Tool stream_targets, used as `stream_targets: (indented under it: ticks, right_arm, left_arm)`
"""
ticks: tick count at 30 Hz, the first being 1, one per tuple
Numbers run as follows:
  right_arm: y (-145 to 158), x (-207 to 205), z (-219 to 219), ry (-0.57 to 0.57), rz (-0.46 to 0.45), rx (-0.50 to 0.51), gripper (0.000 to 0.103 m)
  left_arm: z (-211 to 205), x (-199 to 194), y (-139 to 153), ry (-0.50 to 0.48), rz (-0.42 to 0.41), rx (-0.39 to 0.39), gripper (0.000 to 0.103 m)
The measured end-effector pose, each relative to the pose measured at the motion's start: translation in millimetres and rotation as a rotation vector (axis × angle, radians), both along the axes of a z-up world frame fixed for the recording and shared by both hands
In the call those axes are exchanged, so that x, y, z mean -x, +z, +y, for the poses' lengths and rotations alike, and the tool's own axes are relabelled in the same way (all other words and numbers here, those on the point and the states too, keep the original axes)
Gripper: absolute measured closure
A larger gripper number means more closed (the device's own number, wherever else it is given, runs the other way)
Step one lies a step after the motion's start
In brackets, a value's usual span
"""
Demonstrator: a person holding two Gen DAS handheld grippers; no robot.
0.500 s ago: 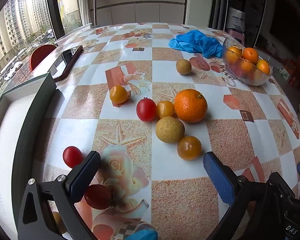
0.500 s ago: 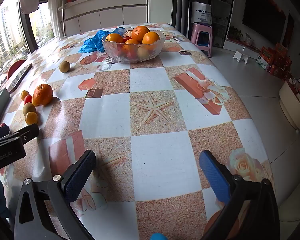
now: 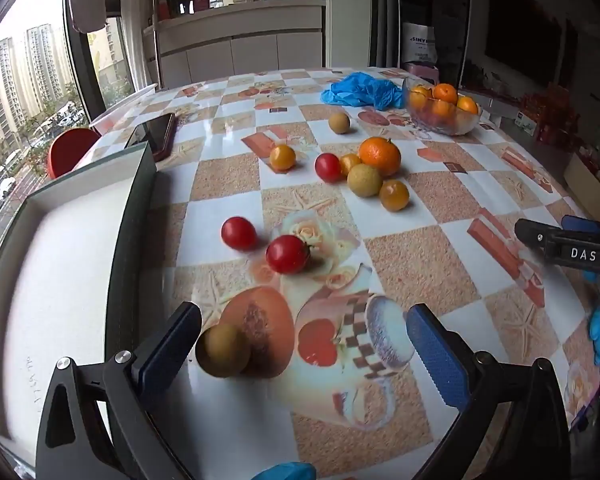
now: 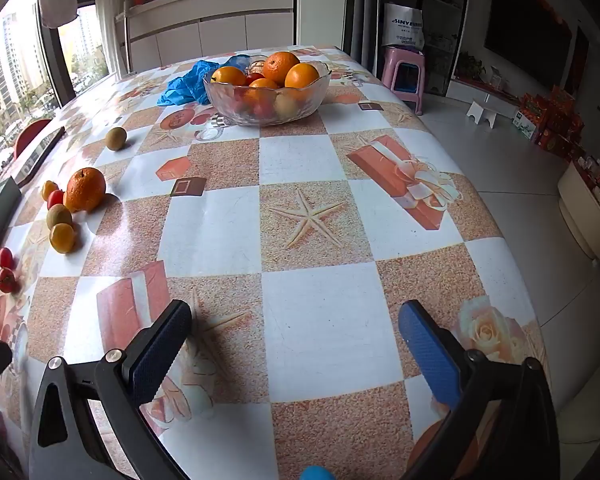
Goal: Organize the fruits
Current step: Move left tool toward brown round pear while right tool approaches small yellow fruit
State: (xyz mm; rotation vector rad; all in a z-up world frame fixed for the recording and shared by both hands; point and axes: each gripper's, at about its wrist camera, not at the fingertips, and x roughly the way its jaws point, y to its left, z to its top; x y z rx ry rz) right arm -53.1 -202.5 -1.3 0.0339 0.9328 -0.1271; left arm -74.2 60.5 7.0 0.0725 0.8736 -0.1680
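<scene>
Fruits [image 3: 372, 176] sat farther off after the wide-open, empty left gripper [image 3: 304, 344] had drawn back toward a brown fruit [image 3: 223, 351].

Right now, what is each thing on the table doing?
Left tool: open, holding nothing.
Right tool: open, holding nothing.
Glass bowl: upright, full of fruit.
Big orange: loose on the table.
White tray: nothing in the part that shows.
</scene>
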Motion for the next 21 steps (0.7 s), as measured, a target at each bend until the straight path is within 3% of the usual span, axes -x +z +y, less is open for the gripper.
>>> stream_targets:
  ticks: [3,10,21]
  right_arm:
    - [0.0,0.1,0.0,0.0,0.0,0.0,0.0]
    - [-0.1,-0.1,-0.1,0.0,0.0,0.0,0.0]
    - [-0.2,-0.1,-0.4,-0.001,0.001,-0.001,0.0]
  left_arm:
    - [13.7,7.3,0.9,0.004,-0.016,0.006,0.0]
    - [18.1,0.7,-5.1,0.029,0.04,-0.05,0.0]
    - [14.5,-7.5,-6.0,0.076,0.058,-0.026,0.0]
